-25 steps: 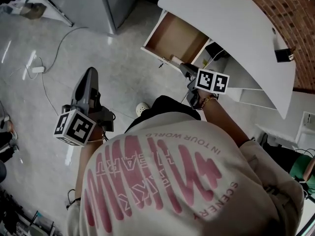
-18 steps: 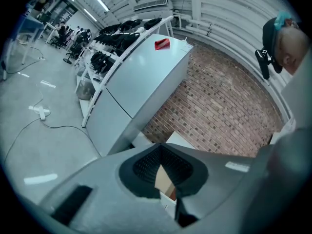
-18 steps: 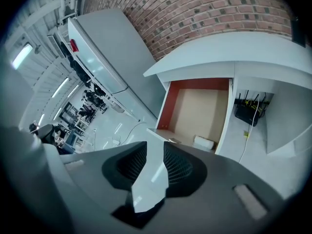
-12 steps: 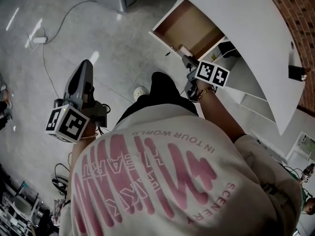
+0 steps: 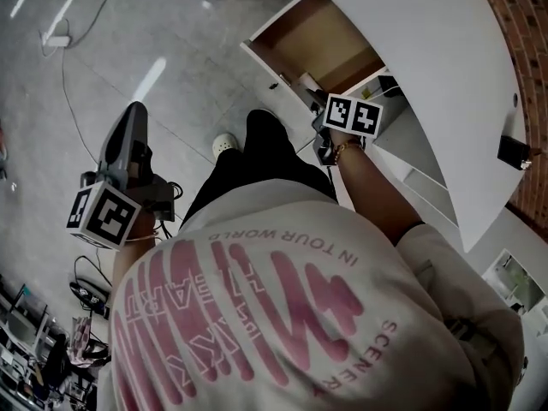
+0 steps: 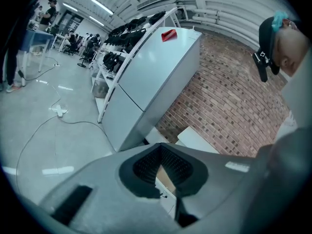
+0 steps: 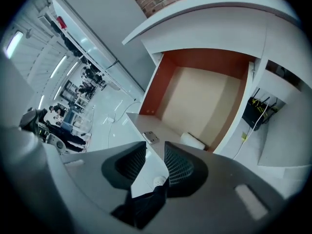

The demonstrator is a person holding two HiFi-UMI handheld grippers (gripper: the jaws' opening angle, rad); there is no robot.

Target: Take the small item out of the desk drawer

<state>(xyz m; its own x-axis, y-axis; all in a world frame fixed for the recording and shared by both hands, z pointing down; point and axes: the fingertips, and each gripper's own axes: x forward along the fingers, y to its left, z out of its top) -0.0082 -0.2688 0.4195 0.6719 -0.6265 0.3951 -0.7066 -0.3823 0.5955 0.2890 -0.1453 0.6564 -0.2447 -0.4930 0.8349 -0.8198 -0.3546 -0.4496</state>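
**Small white roll in the open drawer, right gripper open above the front edge**

The small white roll (image 7: 194, 140) lies on the tan floor of the drawer (image 7: 204, 96). In the right gripper view it is at about 5 o'clock of that floor, tucked in the near corner against the front panel. The drawer stands pulled out from under the white desk (image 5: 428, 50).

The right gripper (image 7: 156, 162) tilts steeply down over the drawer's front edge. Its jaws are apart and clamp nothing, and the roll sits at 1 o'clock from their tips, not touching them.

In the head view the left gripper (image 5: 134, 114) hangs at 9 o'clock, well apart from the desk, over the grey floor (image 5: 171, 41). Its jaws meet at the tips and are empty. A power strip (image 5: 56, 37) lies on the floor at 10 o'clock.
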